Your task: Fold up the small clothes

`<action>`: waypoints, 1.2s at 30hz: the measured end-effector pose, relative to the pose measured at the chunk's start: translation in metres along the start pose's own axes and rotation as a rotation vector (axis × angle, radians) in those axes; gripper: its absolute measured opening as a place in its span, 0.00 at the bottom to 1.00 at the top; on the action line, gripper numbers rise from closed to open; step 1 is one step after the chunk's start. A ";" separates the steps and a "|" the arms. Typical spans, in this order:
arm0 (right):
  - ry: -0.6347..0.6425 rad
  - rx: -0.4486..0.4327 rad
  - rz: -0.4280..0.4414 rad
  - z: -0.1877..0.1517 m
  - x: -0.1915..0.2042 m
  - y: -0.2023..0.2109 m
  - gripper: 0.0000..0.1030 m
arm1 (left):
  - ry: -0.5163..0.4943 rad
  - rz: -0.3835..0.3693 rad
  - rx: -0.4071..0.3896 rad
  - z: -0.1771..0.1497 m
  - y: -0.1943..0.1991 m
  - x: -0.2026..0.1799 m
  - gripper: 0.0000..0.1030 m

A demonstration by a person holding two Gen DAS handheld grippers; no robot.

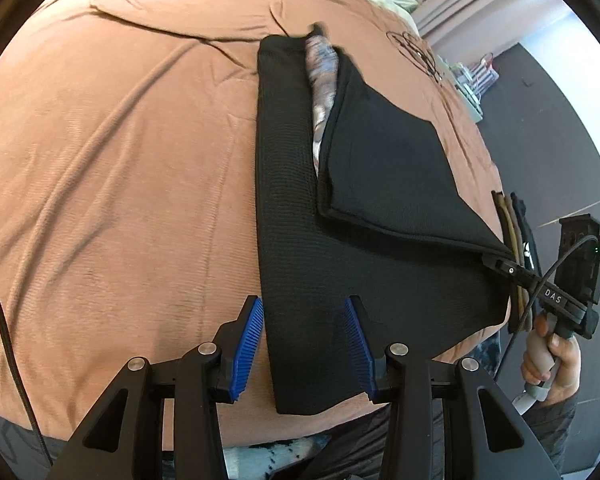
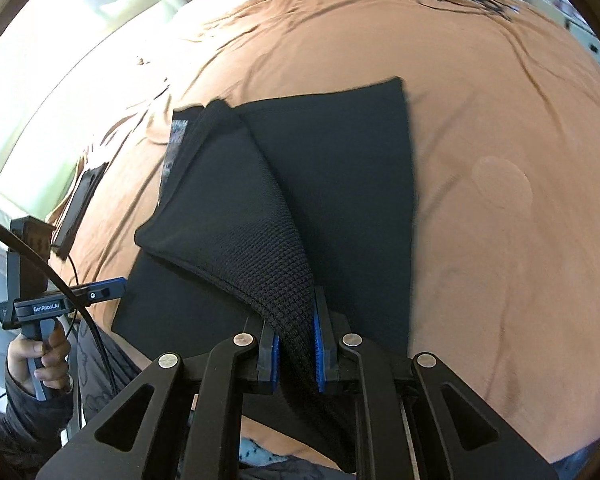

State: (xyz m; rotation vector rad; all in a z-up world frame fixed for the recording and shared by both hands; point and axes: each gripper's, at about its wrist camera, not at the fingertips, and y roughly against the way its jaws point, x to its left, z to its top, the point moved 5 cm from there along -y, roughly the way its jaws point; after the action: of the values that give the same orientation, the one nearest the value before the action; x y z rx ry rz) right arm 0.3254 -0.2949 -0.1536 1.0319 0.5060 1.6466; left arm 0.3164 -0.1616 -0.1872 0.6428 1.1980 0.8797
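Your right hand-held gripper (image 2: 296, 344) pinches the black garment (image 2: 340, 200) corner; carry it toward the frame's left, keeping your open left hand-held gripper (image 1: 306, 344) steadying the near edge.

one black garment (image 1: 380, 240), two grippers (image 1: 306, 344)

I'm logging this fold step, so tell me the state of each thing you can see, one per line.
Black garment: lying on the bed, partly folded, one corner lifted.
Patterned lining: exposed where the flap is raised.
Left hand-held gripper: open, its fingers either side of the garment's near edge.
Right hand-held gripper: shut on the lifted corner.
Brown bedcover: spread out, wrinkled.
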 end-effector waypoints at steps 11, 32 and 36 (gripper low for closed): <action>0.016 0.023 -0.035 -0.013 -0.006 -0.005 0.10 | -0.020 0.056 0.019 0.001 -0.015 0.002 0.43; 0.442 0.037 -0.228 -0.003 0.119 -0.032 0.75 | 0.023 -0.070 -0.037 0.007 0.009 0.023 0.43; 0.513 0.064 -0.223 -0.003 0.149 -0.054 0.66 | 0.042 -0.081 -0.063 0.009 0.024 0.038 0.43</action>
State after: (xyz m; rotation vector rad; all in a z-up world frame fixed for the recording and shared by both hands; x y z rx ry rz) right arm 0.3458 -0.1385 -0.1415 0.5623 0.9803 1.6950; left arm 0.3234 -0.1160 -0.1846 0.5238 1.2204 0.8634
